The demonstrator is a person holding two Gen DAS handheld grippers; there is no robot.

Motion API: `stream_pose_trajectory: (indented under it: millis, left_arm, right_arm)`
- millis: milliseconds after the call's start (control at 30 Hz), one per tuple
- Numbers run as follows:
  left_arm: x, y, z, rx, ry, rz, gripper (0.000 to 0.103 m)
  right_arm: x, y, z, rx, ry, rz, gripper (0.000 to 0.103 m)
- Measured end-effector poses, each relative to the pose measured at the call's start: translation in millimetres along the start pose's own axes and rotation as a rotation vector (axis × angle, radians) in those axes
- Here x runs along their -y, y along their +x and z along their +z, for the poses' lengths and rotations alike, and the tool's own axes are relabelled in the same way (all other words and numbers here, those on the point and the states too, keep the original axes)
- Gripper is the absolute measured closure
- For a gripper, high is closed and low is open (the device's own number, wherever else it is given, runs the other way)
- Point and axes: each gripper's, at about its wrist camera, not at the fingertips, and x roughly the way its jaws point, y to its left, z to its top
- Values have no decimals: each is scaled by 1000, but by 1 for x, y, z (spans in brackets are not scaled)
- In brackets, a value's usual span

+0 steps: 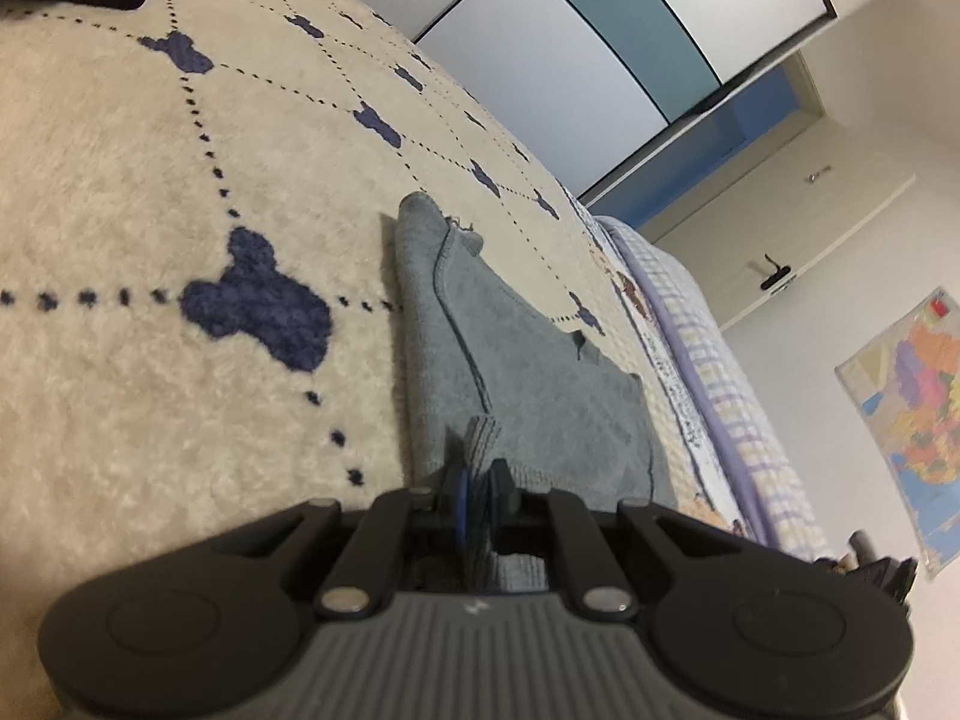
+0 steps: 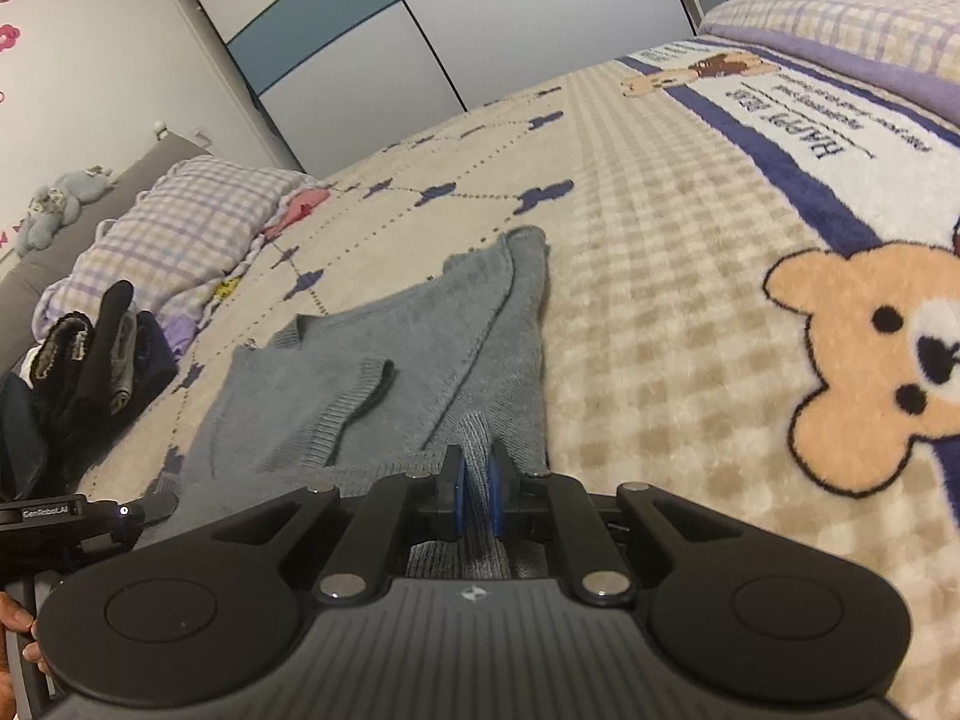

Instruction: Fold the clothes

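Note:
A grey knit sweater [image 1: 528,372] lies partly folded on the cream bear-print blanket [image 1: 150,180], with one sleeve [image 2: 354,396] laid across its body. My left gripper [image 1: 480,480] is shut on a ribbed edge of the sweater, which stands up between the blue pads. In the right wrist view the same sweater [image 2: 372,324] stretches away from me. There my right gripper [image 2: 477,480] is shut on another ribbed bit of the near edge. Both grips sit low over the blanket [image 2: 660,240].
A pile of dark clothes [image 2: 90,348] and a plaid pillow [image 2: 180,222] lie at the bed's left end. A wardrobe [image 1: 570,30] stands behind the bed, with a door [image 1: 780,240] and a wall map [image 1: 912,408] beside it. A plaid quilt [image 2: 840,18] lies far right.

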Motion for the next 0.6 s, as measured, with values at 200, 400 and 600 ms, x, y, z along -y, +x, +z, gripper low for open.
stream_pose_trajectory:
  millis: [200, 400, 600]
  left_arm:
    - [7, -8, -1, -11, 5, 20, 71]
    - [22, -31, -8, -56, 26, 81, 40]
    - [32, -54, -9, -157, 45, 172, 36]
  right_arm:
    - [-1, -4, 2, -20, 30, -23, 76]
    - [-1, -23, 5, -42, 78, -48, 68]
    - [-5, -56, 12, -97, 84, -71, 68]
